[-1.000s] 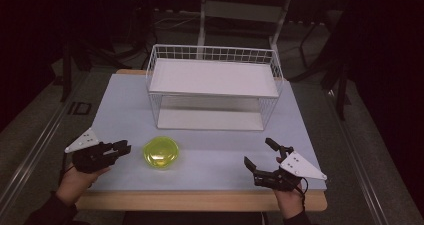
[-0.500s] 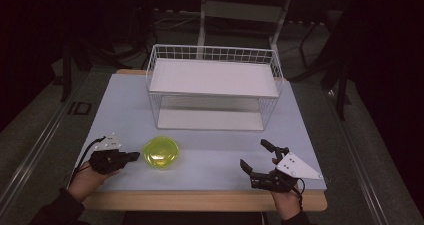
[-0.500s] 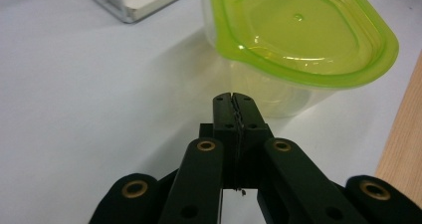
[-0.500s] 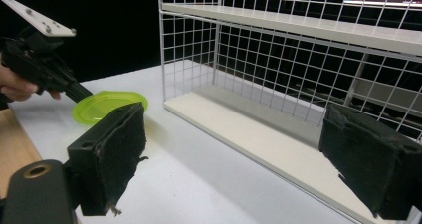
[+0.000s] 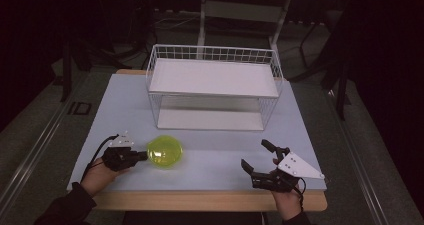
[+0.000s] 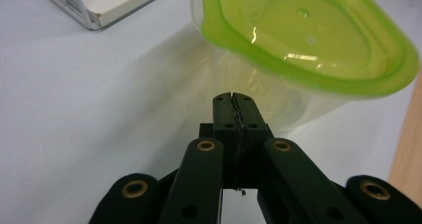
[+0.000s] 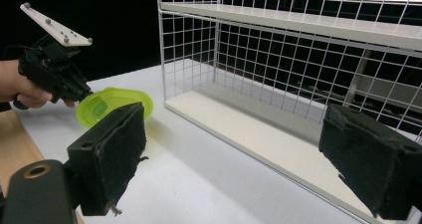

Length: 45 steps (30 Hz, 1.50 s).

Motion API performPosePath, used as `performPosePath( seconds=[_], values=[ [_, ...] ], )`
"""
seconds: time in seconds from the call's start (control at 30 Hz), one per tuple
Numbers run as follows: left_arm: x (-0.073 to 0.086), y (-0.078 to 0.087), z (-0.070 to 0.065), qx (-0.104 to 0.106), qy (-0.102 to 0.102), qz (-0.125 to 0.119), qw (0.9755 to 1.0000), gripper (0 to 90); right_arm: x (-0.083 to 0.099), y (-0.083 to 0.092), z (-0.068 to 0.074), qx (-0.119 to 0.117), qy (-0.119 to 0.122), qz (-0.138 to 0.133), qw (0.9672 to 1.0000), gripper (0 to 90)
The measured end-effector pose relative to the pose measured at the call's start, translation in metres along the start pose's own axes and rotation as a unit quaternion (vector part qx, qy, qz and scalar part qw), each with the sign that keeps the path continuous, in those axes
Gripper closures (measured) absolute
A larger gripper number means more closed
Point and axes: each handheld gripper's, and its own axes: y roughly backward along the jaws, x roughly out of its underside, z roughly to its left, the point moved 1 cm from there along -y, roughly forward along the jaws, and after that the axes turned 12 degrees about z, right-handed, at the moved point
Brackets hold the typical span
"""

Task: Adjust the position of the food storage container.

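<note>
Since a second ago: the left claw (image 5: 142, 155) has slid low across the table (image 5: 215, 160) and now sits with its tips right at the container's (image 5: 165, 152) near edge.
Left claw state: the jaws have just been closing and stand pressed tip to tip in the left gripper view (image 6: 234, 112), with nothing between them.
Grip on the container: none; the tips meet just below the green lid (image 6: 308, 35), at the clear wall.
What this means: likely a nudge or a push with closed tips, not a pickup, since a lift would need the jaws spread around the rim first.
Right claw (image 5: 260, 157): spread wide, empty, resting well off to the container's right, with its rough dark pads (image 7: 112, 157) facing the rack.
Container: round, shallow, see-through plastic body under a glossy lime lid with a raised rim; smooth and light-looking, so it may skate when pushed.
Rack (image 5: 215, 85): white wire grid walls with two flat white shelves, standing beyond both claws.
Table surface: pale, matt and smooth, with a wooden edge nearest the person.
</note>
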Motion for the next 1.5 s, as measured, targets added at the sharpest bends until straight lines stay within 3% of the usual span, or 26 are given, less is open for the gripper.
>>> performPosePath(
  seconds=[0.3,0.8,0.87,0.93,1.0,1.03,1.07,1.13,1.2,1.37,1.5],
  values=[
    [-0.011,-0.011,-0.008,0.004,-0.018,0.016,0.9997,90.0,0.0,0.001,0.0,0.0,0.001,0.0,1.0,11.0],
    [-0.033,-0.03,-0.038,0.038,-0.059,0.027,0.9972,90.0,0.0,0.003,-0.002,0.005,0.001,0.001,1.0,11.0],
    [-0.032,-0.029,-0.039,0.041,-0.059,0.029,0.997,90.0,0.0,0.003,-0.003,0.005,0.0,0.001,1.0,11.0],
    [-0.029,-0.026,-0.038,0.029,-0.056,0.034,0.9974,90.0,0.0,0.002,-0.004,0.006,0.0,0.001,1.0,11.0],
    [-0.024,-0.021,-0.03,0.012,-0.035,0.025,0.999,90.0,0.0,0.002,-0.004,0.005,-0.002,0.0,1.0,11.0],
    [-0.024,-0.021,-0.03,0.012,-0.035,0.025,0.999,90.0,0.0,0.002,-0.004,0.005,-0.002,0.0,1.0,11.0],
    [-0.024,-0.019,-0.024,0.005,-0.017,0.008,0.9998,90.0,-0.001,0.001,-0.004,0.005,-0.002,0.001,1.0,11.0],
    [-0.027,-0.02,-0.02,-0.006,-0.007,-0.002,1.0,90.0,-0.001,0.0,-0.003,0.006,-0.003,0.002,1.0,11.0],
    [-0.033,-0.025,-0.02,-0.016,-0.01,-0.006,0.9998,90.0,-0.001,-0.001,-0.003,0.006,-0.004,0.002,1.0,11.0],
    [-0.044,-0.036,-0.022,-0.003,-0.008,-0.016,0.9998,90.0,-0.001,-0.003,-0.002,0.007,-0.004,0.006,1.0,11.0],
    [-0.047,-0.04,-0.025,0.003,-0.013,-0.005,0.9999,90.0,0.0,-0.002,-0.002,0.006,-0.006,0.008,0.9999,11.0]
  ],
)
